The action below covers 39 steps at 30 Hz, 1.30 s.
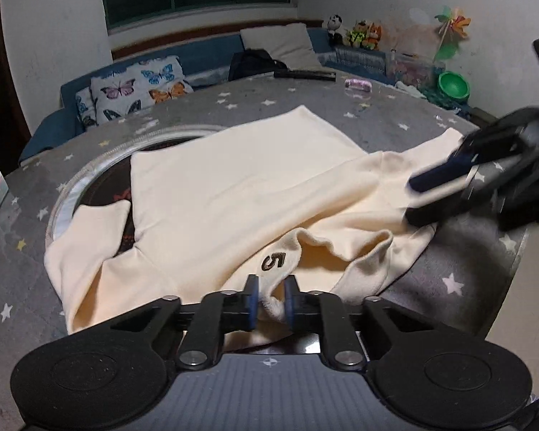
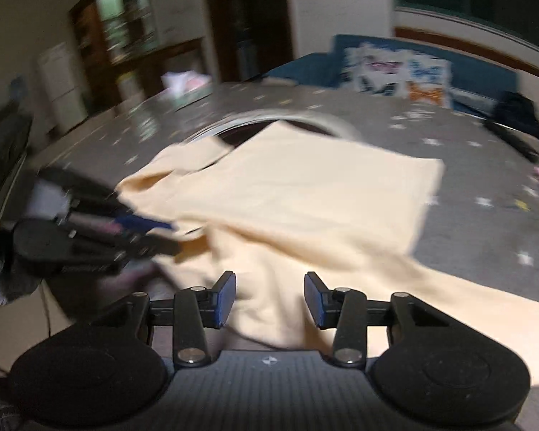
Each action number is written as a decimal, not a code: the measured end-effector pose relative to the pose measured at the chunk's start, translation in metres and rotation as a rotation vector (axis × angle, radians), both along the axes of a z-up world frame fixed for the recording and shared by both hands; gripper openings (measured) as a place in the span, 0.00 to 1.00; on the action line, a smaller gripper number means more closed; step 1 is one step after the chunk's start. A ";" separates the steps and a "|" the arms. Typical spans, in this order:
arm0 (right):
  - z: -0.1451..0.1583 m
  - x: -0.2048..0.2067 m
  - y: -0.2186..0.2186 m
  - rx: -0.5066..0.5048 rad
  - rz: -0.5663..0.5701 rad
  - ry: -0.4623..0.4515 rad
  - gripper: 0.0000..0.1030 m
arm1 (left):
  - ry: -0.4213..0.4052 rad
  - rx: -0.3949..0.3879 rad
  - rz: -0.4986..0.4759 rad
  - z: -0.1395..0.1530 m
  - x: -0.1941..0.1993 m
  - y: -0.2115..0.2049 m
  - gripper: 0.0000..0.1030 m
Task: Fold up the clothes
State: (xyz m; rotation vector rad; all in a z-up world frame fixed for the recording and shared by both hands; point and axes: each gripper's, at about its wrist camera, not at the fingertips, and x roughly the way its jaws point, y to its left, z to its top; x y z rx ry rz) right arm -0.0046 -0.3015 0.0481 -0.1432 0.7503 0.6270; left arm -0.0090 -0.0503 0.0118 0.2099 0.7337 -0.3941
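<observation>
A grey star-printed cloth covers the round table (image 1: 305, 104). Nearest, the left tool (image 1: 271, 301) is clenched on the collar of the soft cream sweatshirt (image 1: 233, 194), whose hem points away towards the blue sofa (image 1: 212, 50). The right tool (image 2: 269, 296) is released, spread over a sleeve.

One legible mark only: a dark numeral "5" (image 1: 272, 261), stitched on the cream garment (image 1: 233, 186) at its neckline fold, just ahead of the left gripper (image 1: 271, 301) fingertips and a little toward the left finger. Faint red lettering on the dark round surface (image 1: 107, 194) farther ahead, left of the fingers: unreadable. Nothing readable in the blurred right wrist view.
</observation>
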 end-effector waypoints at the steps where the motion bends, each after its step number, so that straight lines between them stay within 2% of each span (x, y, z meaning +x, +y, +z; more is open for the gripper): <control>1: -0.001 -0.002 0.003 -0.004 0.012 0.000 0.39 | -0.005 -0.006 0.001 0.001 -0.001 0.001 0.07; 4: -0.003 -0.008 0.013 -0.015 0.050 0.001 0.31 | -0.024 -0.024 -0.004 0.006 -0.005 0.003 0.07; 5: -0.003 -0.011 0.016 -0.019 0.062 0.001 0.18 | -0.031 -0.029 -0.007 0.007 -0.007 0.004 0.07; 8: -0.006 -0.017 0.026 -0.031 0.099 0.002 0.05 | -0.056 -0.041 -0.020 0.012 -0.016 0.006 0.07; 14: -0.001 -0.040 0.036 -0.059 0.183 0.011 0.04 | -0.061 -0.047 -0.077 0.014 -0.039 0.011 0.07; 20: -0.018 -0.058 0.036 -0.105 0.251 0.096 0.05 | -0.021 -0.035 -0.131 0.009 -0.046 0.016 0.10; 25: -0.007 -0.059 0.027 -0.081 0.282 0.126 0.09 | -0.074 -0.061 -0.135 0.028 -0.047 0.028 0.11; 29: 0.013 -0.046 0.017 -0.087 0.224 0.045 0.11 | -0.109 -0.081 -0.094 0.035 -0.027 0.029 0.10; 32: 0.013 -0.025 0.014 -0.108 0.141 -0.001 0.11 | -0.081 -0.095 -0.100 0.024 -0.008 0.018 0.10; 35: 0.003 0.002 0.012 -0.127 0.062 -0.023 0.12 | -0.039 -0.073 -0.132 0.007 0.000 0.004 0.11; 37: -0.005 0.017 0.013 -0.134 0.026 -0.018 0.16 | -0.003 -0.055 -0.154 -0.006 0.004 -0.004 0.10; 39: -0.015 0.028 0.014 -0.152 0.002 -0.019 0.27 | 0.022 -0.047 -0.179 -0.013 0.002 -0.008 0.10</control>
